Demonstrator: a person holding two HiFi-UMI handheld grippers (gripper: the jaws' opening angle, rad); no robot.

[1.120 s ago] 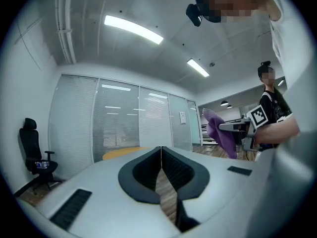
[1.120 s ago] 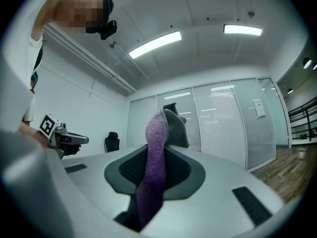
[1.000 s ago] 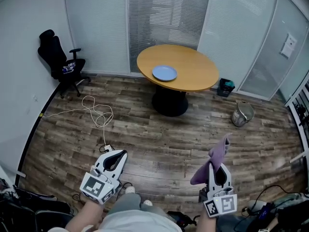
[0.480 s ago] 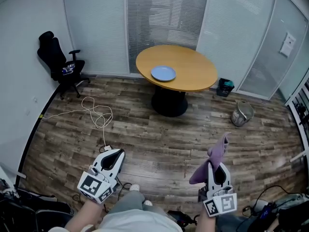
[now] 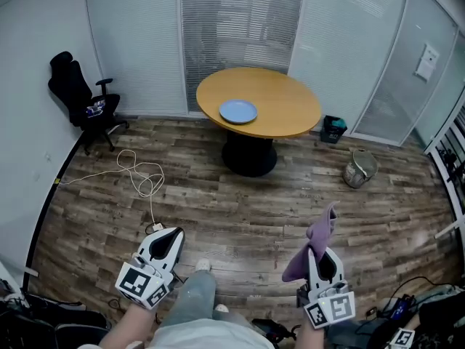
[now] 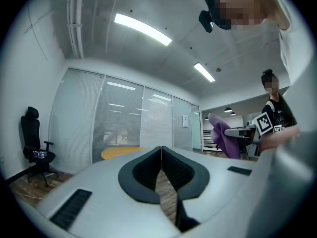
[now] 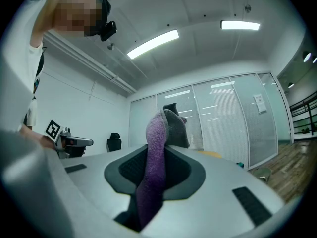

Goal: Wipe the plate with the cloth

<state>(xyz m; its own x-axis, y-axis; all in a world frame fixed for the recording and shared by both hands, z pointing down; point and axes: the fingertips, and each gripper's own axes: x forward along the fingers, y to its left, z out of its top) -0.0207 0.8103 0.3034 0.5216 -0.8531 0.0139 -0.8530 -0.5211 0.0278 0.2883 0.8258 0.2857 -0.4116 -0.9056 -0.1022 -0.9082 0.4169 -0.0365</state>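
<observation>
The cloth's (image 7: 151, 182) lower end is hidden between the right gripper's (image 5: 320, 254) jaws. Behind both grippers, the forearms (image 5: 125, 334) run off the bottom edge. Far ahead of the left gripper (image 5: 170, 234), what lies on the chair (image 5: 73, 93) is too small to tell.

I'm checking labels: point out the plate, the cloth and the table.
plate (image 5: 238, 111), head view, its centre.
cloth (image 5: 318, 235), head view, middle fold.
table (image 5: 290, 107), head view, bare top right of the plate.

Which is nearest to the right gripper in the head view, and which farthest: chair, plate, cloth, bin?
1. Cloth, clamped in the right gripper itself.
2. Bin, ahead to the right.
3. Plate, on the table.
4. Chair, far left.
</observation>
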